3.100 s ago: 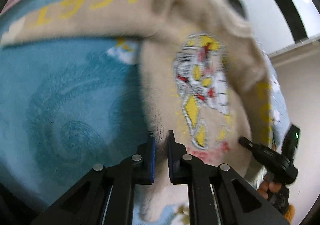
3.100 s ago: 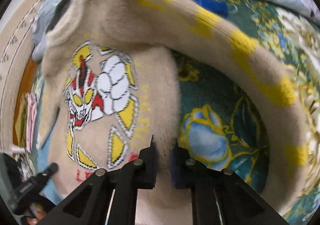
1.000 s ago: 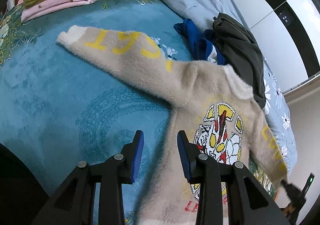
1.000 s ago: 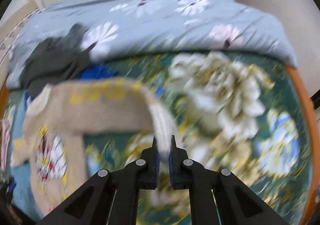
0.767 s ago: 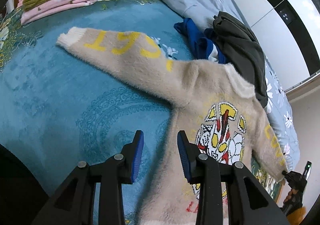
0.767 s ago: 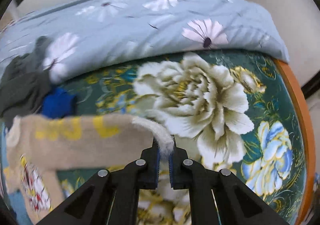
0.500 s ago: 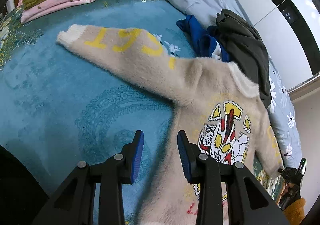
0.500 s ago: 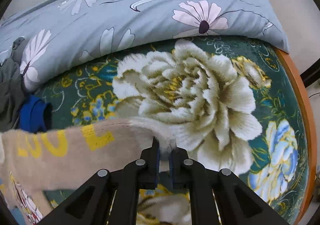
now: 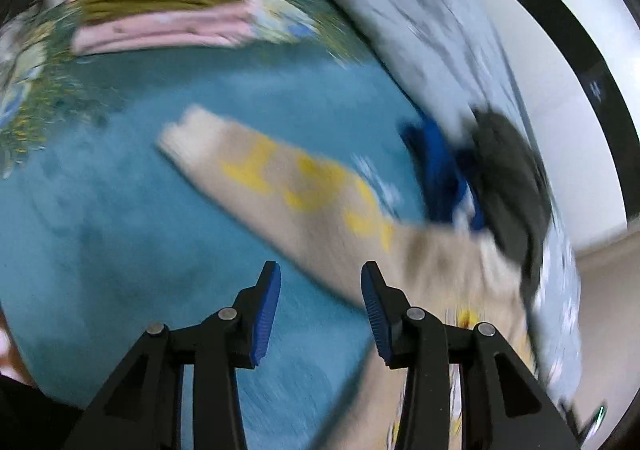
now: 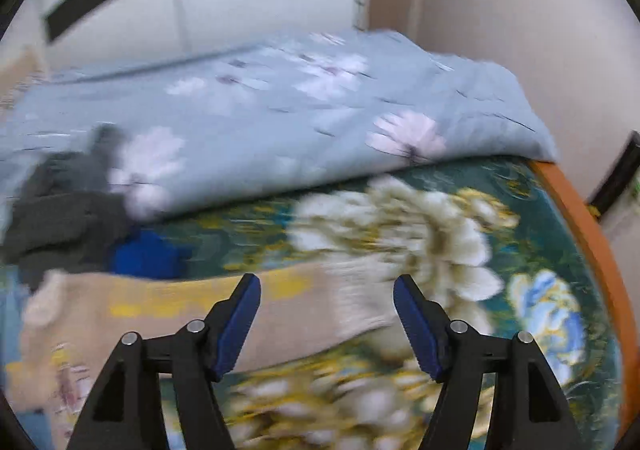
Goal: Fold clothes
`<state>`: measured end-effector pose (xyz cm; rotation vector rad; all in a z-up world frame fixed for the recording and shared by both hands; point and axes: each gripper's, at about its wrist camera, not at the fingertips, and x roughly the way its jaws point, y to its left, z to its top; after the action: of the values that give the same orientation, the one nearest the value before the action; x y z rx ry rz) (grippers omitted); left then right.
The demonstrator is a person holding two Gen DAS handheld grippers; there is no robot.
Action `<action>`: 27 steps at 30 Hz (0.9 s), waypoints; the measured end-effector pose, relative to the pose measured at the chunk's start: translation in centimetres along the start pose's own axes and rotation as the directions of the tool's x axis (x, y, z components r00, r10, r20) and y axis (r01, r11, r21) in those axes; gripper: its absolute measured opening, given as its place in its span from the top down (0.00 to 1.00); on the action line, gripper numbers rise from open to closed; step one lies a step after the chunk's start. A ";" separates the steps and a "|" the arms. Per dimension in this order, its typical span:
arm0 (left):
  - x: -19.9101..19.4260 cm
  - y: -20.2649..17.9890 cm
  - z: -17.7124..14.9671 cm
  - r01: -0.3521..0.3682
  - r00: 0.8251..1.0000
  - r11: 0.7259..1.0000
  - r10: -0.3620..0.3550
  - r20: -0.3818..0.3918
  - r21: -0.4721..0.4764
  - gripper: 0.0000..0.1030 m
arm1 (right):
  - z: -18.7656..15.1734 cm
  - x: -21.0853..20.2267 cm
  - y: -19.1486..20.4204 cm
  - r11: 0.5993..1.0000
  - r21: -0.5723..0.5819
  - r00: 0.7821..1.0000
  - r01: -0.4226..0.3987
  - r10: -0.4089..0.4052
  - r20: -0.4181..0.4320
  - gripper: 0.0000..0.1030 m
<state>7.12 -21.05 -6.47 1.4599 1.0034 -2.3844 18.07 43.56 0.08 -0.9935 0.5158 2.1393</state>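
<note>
Now both tools stand apart and hold nothing: the right gripper (image 10: 327,324) has just been opening, its jaws wide with the cuff of the beige sweater (image 10: 280,314) lying loose on the floral bedspread (image 10: 540,250) beyond them, and the left gripper (image 9: 321,308) has also just been opening, its blue pads (image 9: 267,310) over the teal blanket (image 9: 120,250) with the sweater's other sleeve stretching away ahead and to their right. Both views are smeared, so fine contact cannot be read. The likely trouble from here is a sleeve that springs back or bunches once freed, since the fuzzy knit clings to the plush cover; a hasty regrab could pinch the blanket along with the knit and drag the spread garment askew. Unfolded dark and blue clothes (image 9: 500,178) lie just beyond the collar and could get caught up. No container is in view; a folded stack (image 9: 168,10) sits far ahead.
</note>
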 end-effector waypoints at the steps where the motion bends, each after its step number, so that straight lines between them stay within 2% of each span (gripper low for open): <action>1: 0.1 1.2 1.1 -0.004 1.000 0.999 0.004 0.009 -0.052 0.59 | -1.0 -0.4 1.8 0.998 0.003 0.998 -0.062 0.062 -0.014 0.24; 2: 0.2 2.4 2.2 -0.007 1.000 0.994 0.009 0.018 -0.105 0.58 | -1.9 -0.1 3.4 0.993 0.011 0.992 -0.117 0.117 -0.052 0.24; 4: 0.5 4.8 4.1 -0.001 1.000 0.977 0.007 0.026 -0.213 0.58 | -3.8 1.0 6.5 0.977 0.033 0.966 -0.211 0.214 -0.146 0.24; 6: 1.9 7.6 4.8 0.046 0.999 0.936 -0.050 -0.003 -0.350 0.58 | -5.8 2.1 9.7 0.960 0.038 0.928 -0.279 0.279 -0.246 0.24; 8: 3.0 9.7 5.2 0.059 0.997 0.894 -0.072 -0.011 -0.443 0.58 | -7.9 2.7 13.0 0.950 -0.003 0.899 -0.313 0.295 -0.324 0.24; 10: 3.8 11.1 5.6 0.050 0.998 0.876 -0.059 -0.004 -0.480 0.58 | -9.4 2.7 14.8 0.949 -0.043 0.893 -0.311 0.276 -0.356 0.24; 13: 5.1 12.3 6.2 0.056 0.998 0.849 -0.063 0.004 -0.525 0.58 | -10.9 2.7 16.0 0.944 -0.047 0.870 -0.326 0.280 -0.406 0.24; 20: 7.8 13.0 6.9 0.036 0.998 0.851 -0.054 -0.018 -0.524 0.58 | -12.0 2.6 15.6 0.967 -0.050 0.872 -0.252 0.204 -0.445 0.24; 22: 8.3 12.7 6.8 0.009 0.999 0.870 -0.032 -0.038 -0.493 0.58 | -12.3 2.7 15.3 0.973 -0.040 0.872 -0.225 0.183 -0.453 0.24; 27: 8.6 11.6 7.3 -0.013 1.000 0.922 0.005 -0.023 -0.387 0.59 | -12.4 2.7 15.6 0.976 -0.010 0.868 -0.218 0.189 -0.459 0.24</action>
<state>2.85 -32.72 -16.86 1.3370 1.3744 -2.0111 11.41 26.81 -8.87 -1.5543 0.8153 2.1089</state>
